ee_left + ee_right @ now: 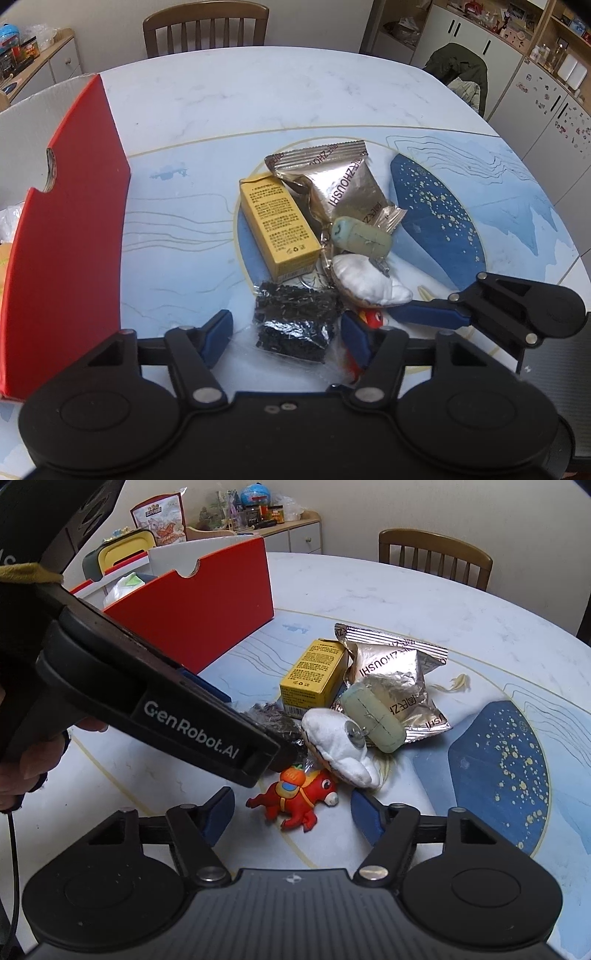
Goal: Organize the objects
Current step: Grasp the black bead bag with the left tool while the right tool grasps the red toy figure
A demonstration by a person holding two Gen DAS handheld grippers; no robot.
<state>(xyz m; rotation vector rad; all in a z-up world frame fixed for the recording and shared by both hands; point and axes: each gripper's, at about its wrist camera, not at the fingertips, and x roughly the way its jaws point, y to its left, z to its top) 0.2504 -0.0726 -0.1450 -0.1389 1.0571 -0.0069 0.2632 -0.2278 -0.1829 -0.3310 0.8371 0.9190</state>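
Both grippers spread over the marble-and-blue surface (229, 96), left gripper (284, 338) around the black packet (295, 321), right gripper (291, 814) around the red horse (295, 797) (chair (205, 29), cabinets (546, 85) behind).

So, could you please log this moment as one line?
left gripper: open around black packet | right gripper: open around red horse toy | red box: waiting

Right gripper (291, 812) open astride red toy horse (295, 797); left gripper body crosses toward black packet (273, 720).
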